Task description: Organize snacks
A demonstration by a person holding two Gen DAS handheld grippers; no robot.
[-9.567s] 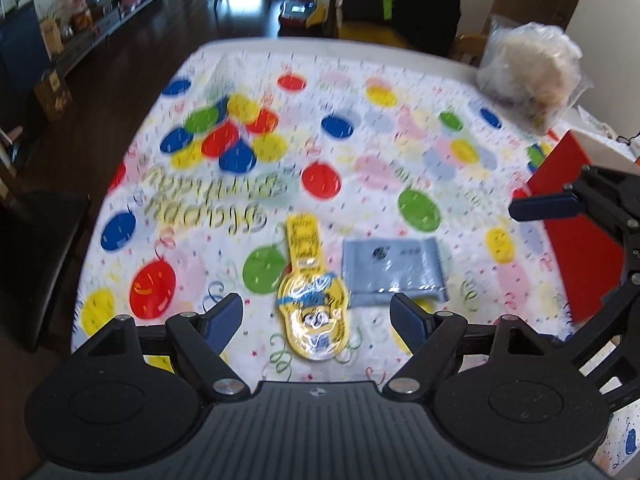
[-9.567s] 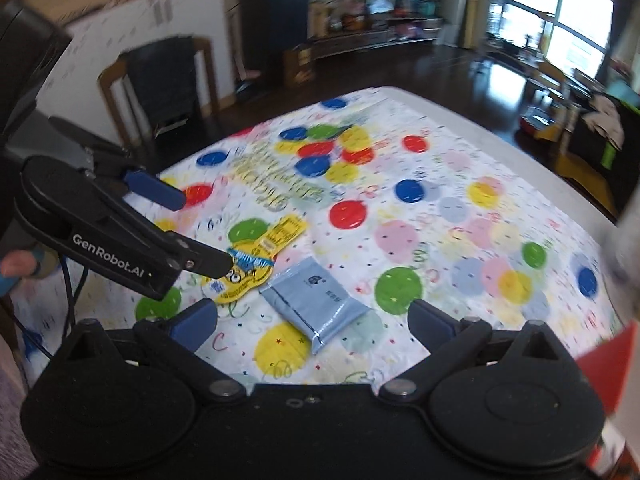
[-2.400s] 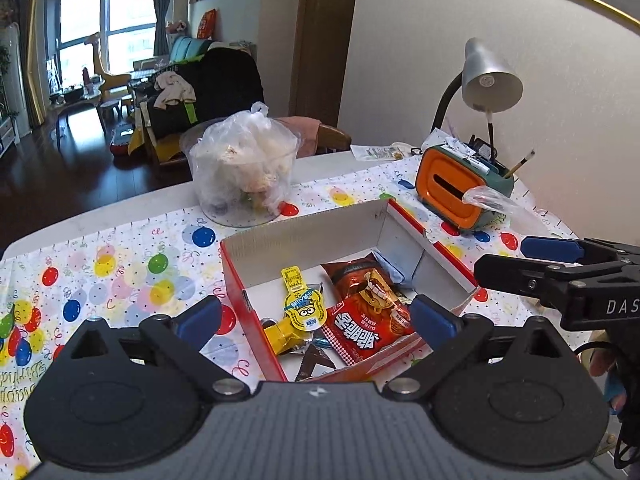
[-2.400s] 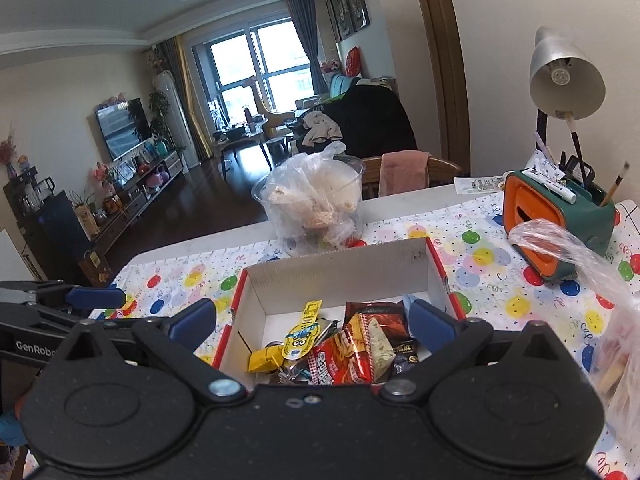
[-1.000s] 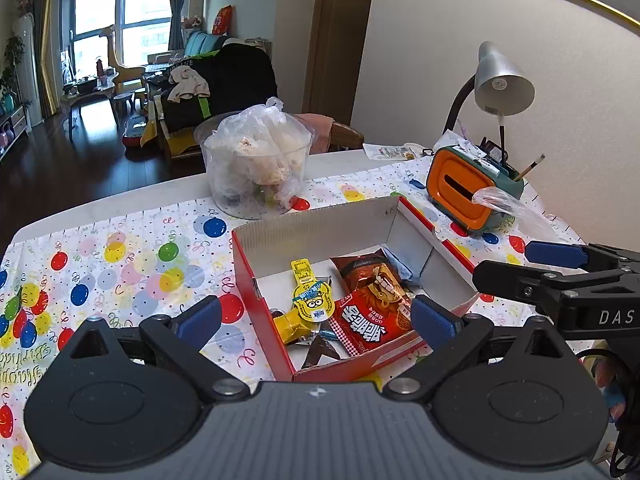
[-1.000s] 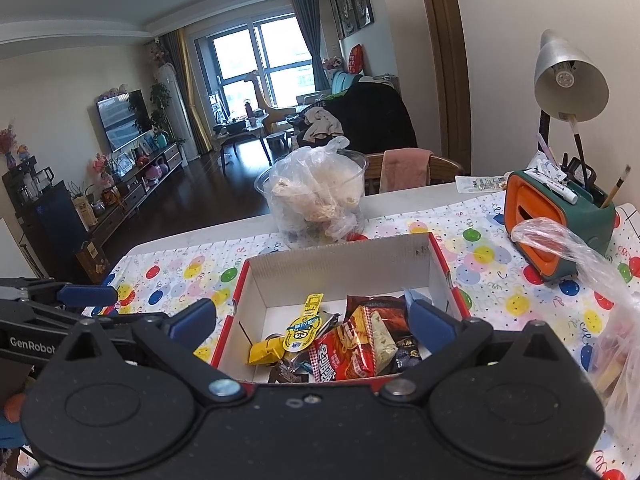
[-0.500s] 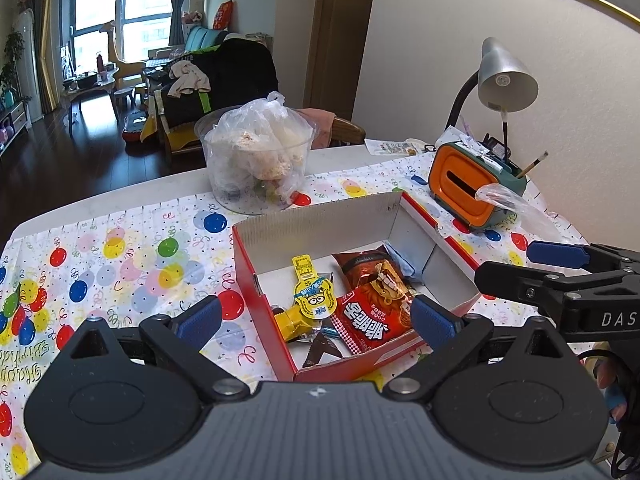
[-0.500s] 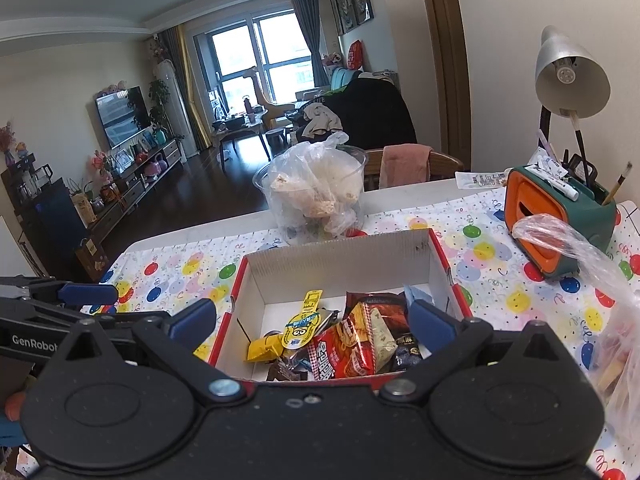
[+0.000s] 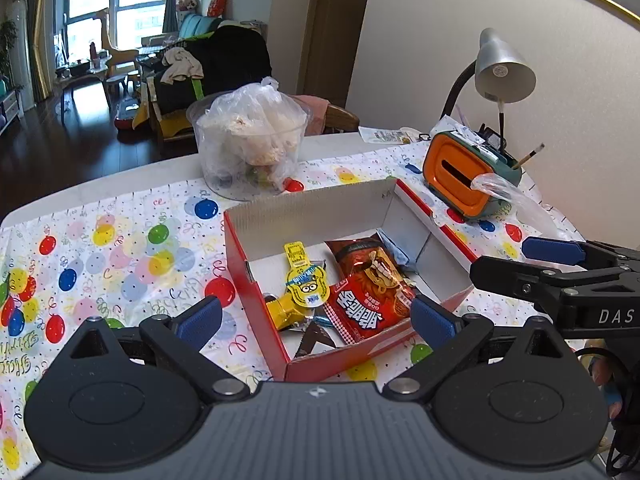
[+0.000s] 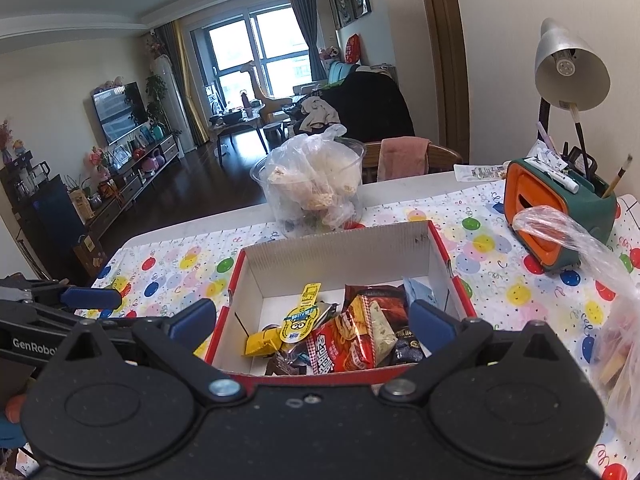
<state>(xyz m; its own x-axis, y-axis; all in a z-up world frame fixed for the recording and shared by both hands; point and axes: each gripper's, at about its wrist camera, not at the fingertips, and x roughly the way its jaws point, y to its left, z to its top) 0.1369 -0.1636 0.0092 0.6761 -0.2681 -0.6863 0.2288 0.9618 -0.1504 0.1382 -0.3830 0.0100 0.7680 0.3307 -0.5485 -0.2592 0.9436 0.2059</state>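
Lying inside the red-and-white cardboard box (image 9: 256, 292) on the balloon-print desk (image 9: 120, 248), the yellow cartoon-face snack packet (image 9: 304, 284) points its long tab toward the far wall. Left hand-held gripper (image 9: 316, 318) and right hand-held gripper (image 10: 312, 320) both gape wide, holding nothing, near the box.

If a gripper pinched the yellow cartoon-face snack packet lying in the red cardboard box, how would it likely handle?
The yellow cartoon-face snack packet looks thin and flat with a long header tab, so it would probably feel light and flop from a pinch. Its glossy film may be slippery. It lies loosely across other wrappers in the red cardboard box, so a push would likely slide it.
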